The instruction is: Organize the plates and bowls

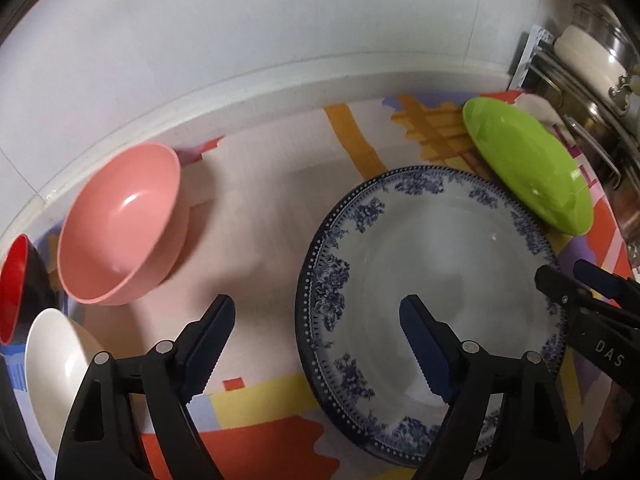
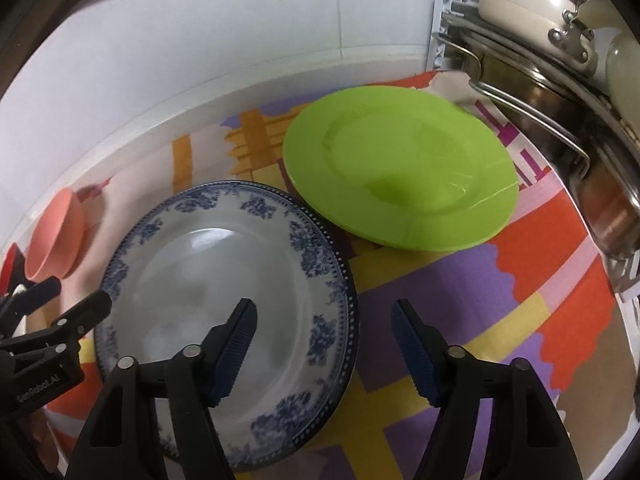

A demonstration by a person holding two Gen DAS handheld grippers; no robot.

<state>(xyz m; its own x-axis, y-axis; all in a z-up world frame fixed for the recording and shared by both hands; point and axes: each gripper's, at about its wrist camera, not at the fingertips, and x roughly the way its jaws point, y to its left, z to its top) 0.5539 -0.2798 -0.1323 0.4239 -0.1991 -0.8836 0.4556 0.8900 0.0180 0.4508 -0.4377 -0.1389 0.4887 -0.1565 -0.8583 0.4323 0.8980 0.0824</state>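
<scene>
- Step in hand, by my reading: both grippers approach the blue-patterned plate (image 2: 224,276) for a two-sided pickup; nothing lifted yet.
- Left gripper (image 1: 316,340): fingers well apart, empty, astride the plate's left rim.
- Right gripper (image 2: 324,344): fingers moderately apart, empty, astride its right rim.
- The plate lies flat mid-worktop on the patterned mat (image 2: 520,280), its far edge just beside the green plate (image 2: 400,168).
- Next move likely calls for lowering both until the rim sits between the fingers, then closing evenly.
- Count: plates 2; bowls 3, near the worktop's left edge: pink bowl (image 1: 120,224), red bowl (image 1: 14,284), white bowl (image 1: 56,372).
</scene>
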